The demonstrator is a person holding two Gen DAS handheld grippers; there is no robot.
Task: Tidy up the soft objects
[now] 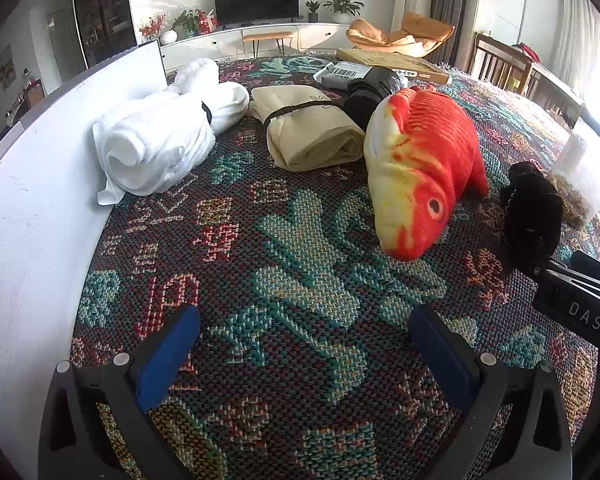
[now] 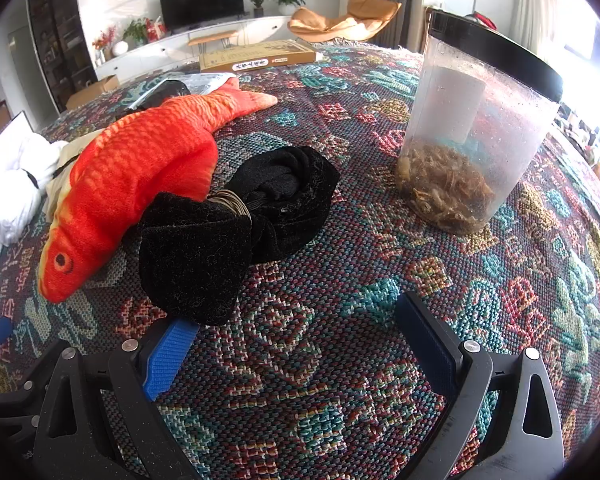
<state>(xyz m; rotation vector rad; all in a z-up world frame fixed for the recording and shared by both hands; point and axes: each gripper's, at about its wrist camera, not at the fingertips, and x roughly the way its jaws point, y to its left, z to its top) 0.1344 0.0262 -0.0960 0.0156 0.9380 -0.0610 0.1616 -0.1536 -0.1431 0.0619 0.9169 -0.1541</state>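
Both sets of fingers hover low over the worktop, which is covered by a woven patterned cloth point(image 1: 300, 240).

My left gripper point(image 1: 306, 344): fingers spread wide, nothing between the blue pads point(image 1: 168, 356), only cloth below.

My right gripper point(image 2: 300, 344): fingers also spread, gripping nothing. The left pad point(image 2: 168, 354) sits just beside the near end of the black cloth bundle point(image 2: 228, 224); I cannot tell if it touches.

Soft objects:
- Orange plush fish point(image 1: 420, 160): lying on its side mid-worktop, head toward the near edge, tail toward the far edge. The black cloth bundle lies against its flank.
- Black cloth bundle: rolled and bound round the middle with a band.
- White towel roll point(image 1: 160, 136): along the left edge of the worktop, against a white panel point(image 1: 40, 184), strapped with a dark band.
- Beige fabric roll point(image 1: 312, 132): just beside the white roll toward the far edge, tied with a dark cord.
- Black rolled item point(image 1: 370, 94): behind the beige roll, touching the fish's back.

Other items:
- Clear plastic jar point(image 2: 472, 128) with a black lid, upright at the right side, brown dried material in the bottom.
- Flat cardboard box point(image 2: 256, 56) at the far edge.
- Grey mailer bag point(image 1: 340, 72) with a barcode label near it.
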